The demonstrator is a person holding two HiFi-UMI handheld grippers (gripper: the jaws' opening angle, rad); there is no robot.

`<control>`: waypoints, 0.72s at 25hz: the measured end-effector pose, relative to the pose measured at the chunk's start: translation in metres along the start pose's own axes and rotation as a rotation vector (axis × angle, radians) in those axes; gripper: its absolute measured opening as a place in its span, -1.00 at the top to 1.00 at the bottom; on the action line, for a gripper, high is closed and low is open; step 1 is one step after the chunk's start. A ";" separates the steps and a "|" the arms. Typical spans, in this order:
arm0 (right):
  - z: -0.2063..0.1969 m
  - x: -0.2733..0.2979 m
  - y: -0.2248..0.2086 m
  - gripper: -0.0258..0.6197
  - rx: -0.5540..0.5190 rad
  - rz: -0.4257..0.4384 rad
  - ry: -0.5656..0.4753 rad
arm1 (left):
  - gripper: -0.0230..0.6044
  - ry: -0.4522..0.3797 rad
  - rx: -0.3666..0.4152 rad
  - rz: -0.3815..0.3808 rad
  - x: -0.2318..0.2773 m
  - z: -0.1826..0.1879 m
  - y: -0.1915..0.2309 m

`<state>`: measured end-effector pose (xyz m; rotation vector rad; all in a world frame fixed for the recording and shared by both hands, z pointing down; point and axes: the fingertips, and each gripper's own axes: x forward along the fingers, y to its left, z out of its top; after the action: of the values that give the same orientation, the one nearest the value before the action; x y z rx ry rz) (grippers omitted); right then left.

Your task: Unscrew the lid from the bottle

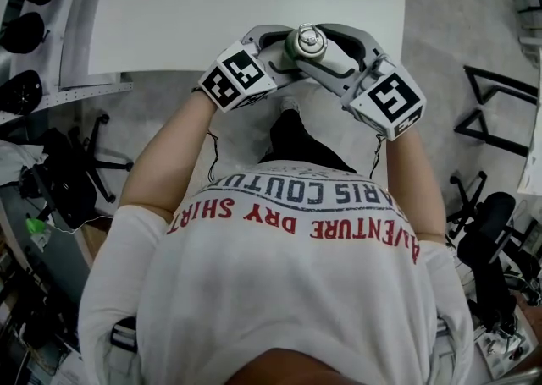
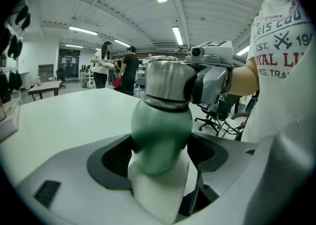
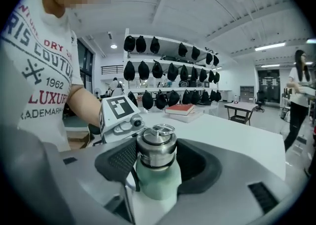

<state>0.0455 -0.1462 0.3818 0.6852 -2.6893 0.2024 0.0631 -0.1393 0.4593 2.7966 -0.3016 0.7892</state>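
Upright bottle [image 2: 160,135], long axis vertical, steel lid [image 3: 156,146] topmost. Left gripper [image 2: 159,156] clamped on its green body between the jaws. Right gripper [image 3: 155,158] closed wide on the lid, pads touching either side.

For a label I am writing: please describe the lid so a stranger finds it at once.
At the near edge of the white table, the left gripper and right gripper hold a pale green bottle. Its lid is the shiny metal cap on top; only it carries a ring.
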 end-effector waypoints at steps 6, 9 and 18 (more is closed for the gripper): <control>0.002 0.002 0.006 0.14 -0.101 0.133 0.029 | -0.24 0.052 0.067 -0.101 0.000 -0.003 -0.002; 0.001 0.002 0.008 0.15 -0.161 0.213 0.053 | -0.24 0.086 0.107 -0.158 -0.001 -0.004 -0.003; 0.000 0.003 0.010 0.14 -0.245 0.430 0.119 | -0.24 0.178 0.225 -0.330 -0.002 -0.007 -0.004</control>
<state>0.0383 -0.1385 0.3826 0.0168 -2.6504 0.0170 0.0593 -0.1339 0.4633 2.8381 0.2887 1.0318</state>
